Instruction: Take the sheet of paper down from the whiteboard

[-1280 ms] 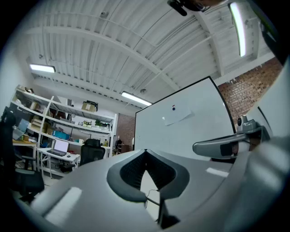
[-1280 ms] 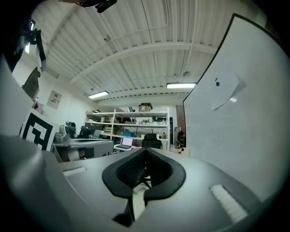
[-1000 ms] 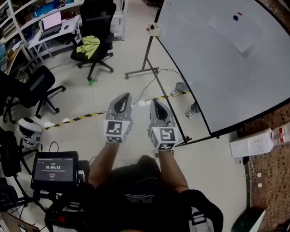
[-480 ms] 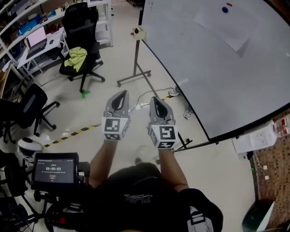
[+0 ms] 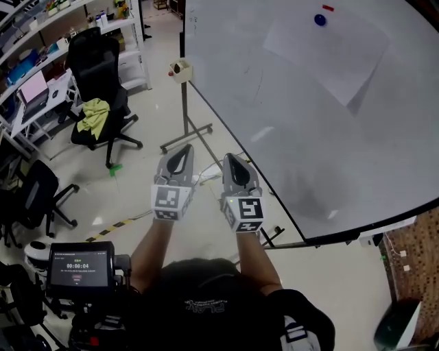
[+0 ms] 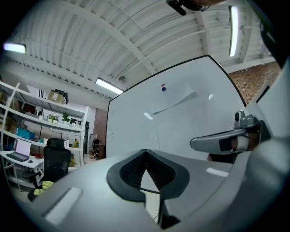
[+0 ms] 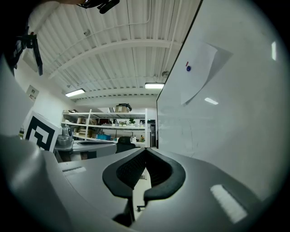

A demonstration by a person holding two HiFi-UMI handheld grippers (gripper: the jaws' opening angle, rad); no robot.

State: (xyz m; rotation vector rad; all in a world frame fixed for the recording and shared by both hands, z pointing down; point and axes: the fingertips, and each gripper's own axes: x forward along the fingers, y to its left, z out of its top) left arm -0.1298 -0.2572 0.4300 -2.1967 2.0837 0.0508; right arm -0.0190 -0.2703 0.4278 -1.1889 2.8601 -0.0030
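both tongs are closed and empty; in the left gripper view the left gripper [image 6: 145, 152] has its dark ribbed pads meeting at the tip with nothing between them, and the right gripper view shows the right gripper [image 7: 146, 149] the same way — jaws together, holding nothing.

from the head view the two grippers sit side by side in front of the person, near each other but apart, each with its marker cube facing the camera; both point toward the lower left part of the whiteboard [image 5: 288, 144], without touching it.

the sheet of paper [image 5: 328, 49] is up on the whiteboard, high and to the right of the grippers and well apart from them; it hangs tilted, with a round blue magnet [image 5: 320, 20] at its top edge and a small red mark [image 5: 328, 8] just above that; the lower right corner of the sheet casts a grey shadow on the board, and in the right gripper view that edge stands off the surface.

the board rests on a metal stand [image 5: 186, 130] with a small box [image 5: 180, 68] fixed near its top; on the floor to the left stands a black office chair [image 5: 96, 65] with a yellow-green cloth [image 5: 92, 114] draped on its seat; behind it are white shelves [image 5: 41, 34] with a laptop [image 5: 34, 87]; a small screen [image 5: 77, 264] shows at the lower left — its print is too small to read.
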